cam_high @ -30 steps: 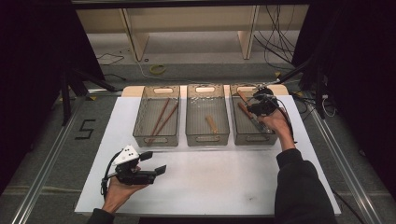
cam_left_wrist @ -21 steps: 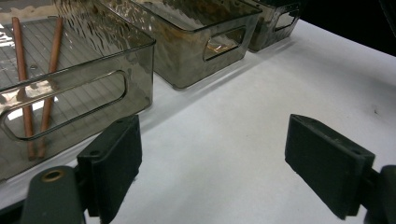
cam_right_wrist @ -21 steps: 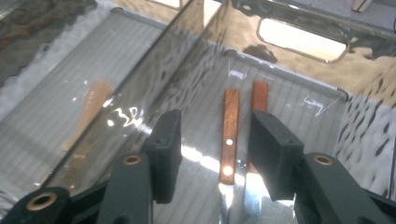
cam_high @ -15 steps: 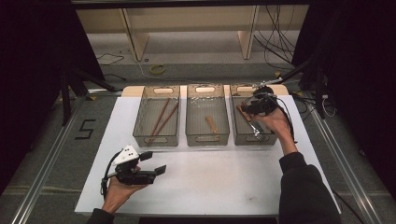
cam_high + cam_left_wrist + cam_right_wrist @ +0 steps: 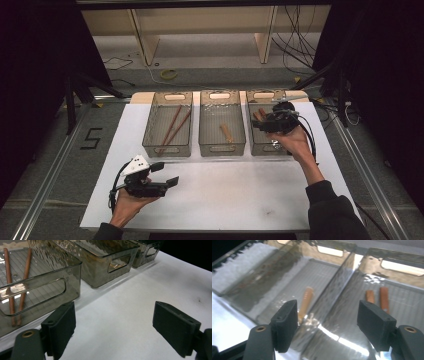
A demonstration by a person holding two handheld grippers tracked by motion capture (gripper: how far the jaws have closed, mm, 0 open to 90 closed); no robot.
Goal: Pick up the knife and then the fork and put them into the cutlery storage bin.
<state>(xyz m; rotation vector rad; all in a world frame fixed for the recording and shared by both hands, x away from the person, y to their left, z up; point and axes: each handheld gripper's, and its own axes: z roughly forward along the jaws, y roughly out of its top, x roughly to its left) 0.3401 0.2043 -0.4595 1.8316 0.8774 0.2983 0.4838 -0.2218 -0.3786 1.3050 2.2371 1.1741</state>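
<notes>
- The right hand-held gripper (image 5: 264, 123) hangs over the right bin (image 5: 266, 148), at the wall it shares with the middle bin (image 5: 222, 145). Its jaws have just been opening and stand spread wide, with nothing between them.
- In the right gripper view, two short brown sticks (image 5: 377, 298) lie side by side on the floor of the right bin, past the jaws and apart from them.
- One short tan stick (image 5: 226, 132) lies alone in the middle bin.
- Two long brown rods (image 5: 173, 127) lie lengthwise in the left bin (image 5: 166, 147), close together.
- The left hand-held gripper (image 5: 169, 174) is held low over the white surface (image 5: 240, 190), in front of the left bin and well apart from the right one. Its jaws are spread, and only bare surface shows between them.
- The three clear bins stand in a row at the far edge of the surface, just beside each other.
</notes>
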